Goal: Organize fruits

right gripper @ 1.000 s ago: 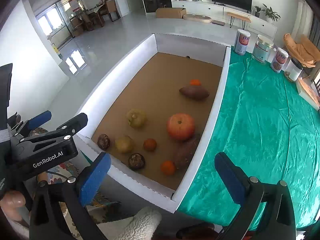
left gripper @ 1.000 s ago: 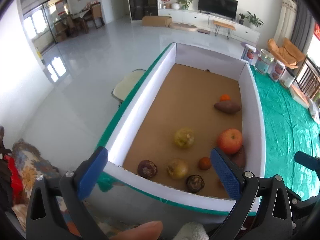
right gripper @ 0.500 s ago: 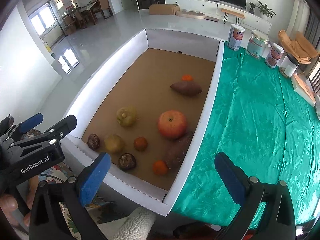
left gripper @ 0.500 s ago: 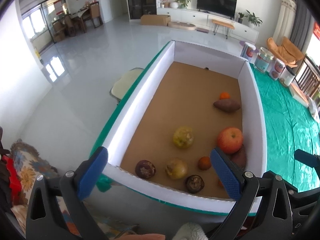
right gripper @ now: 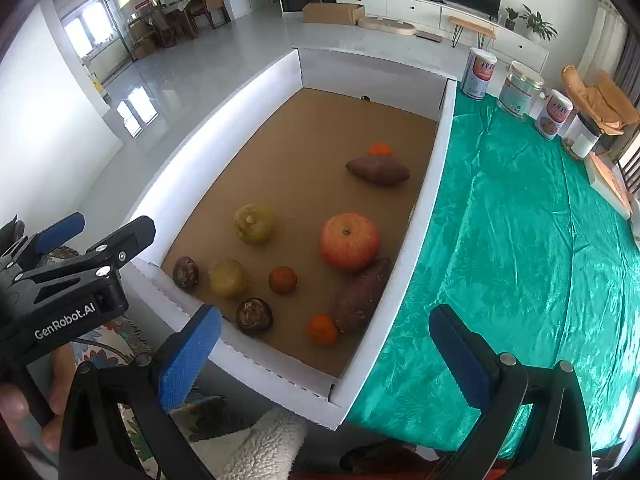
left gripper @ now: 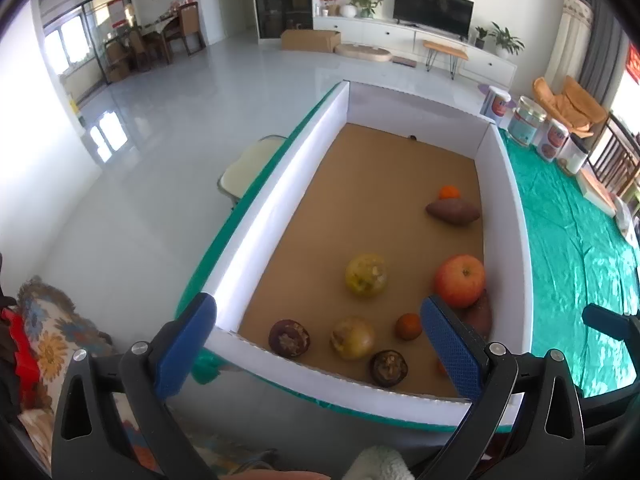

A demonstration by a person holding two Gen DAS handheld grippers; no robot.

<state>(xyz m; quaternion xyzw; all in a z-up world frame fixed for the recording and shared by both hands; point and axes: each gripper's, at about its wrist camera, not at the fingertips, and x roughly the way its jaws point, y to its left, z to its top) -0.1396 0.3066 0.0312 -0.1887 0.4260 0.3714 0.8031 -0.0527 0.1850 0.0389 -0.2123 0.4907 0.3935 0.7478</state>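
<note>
Both held wide open and empty: left gripper (left gripper: 318, 338), right gripper (right gripper: 326, 350). Ahead of both jaws, inside the white box (right gripper: 224, 118): red apple (right gripper: 349, 241), sweet potatoes, small oranges, yellowish and dark fruits.

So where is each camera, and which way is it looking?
Left wrist: sits on the left gripper, jaws open, looking forward and down into the white box; a fingertip shows at the bottom edge.
Right wrist: sits on the right gripper, jaws open, looking over the box's near right corner and the green cloth; the left gripper and a hand show.
Both see the red apple and the TV room.
</note>
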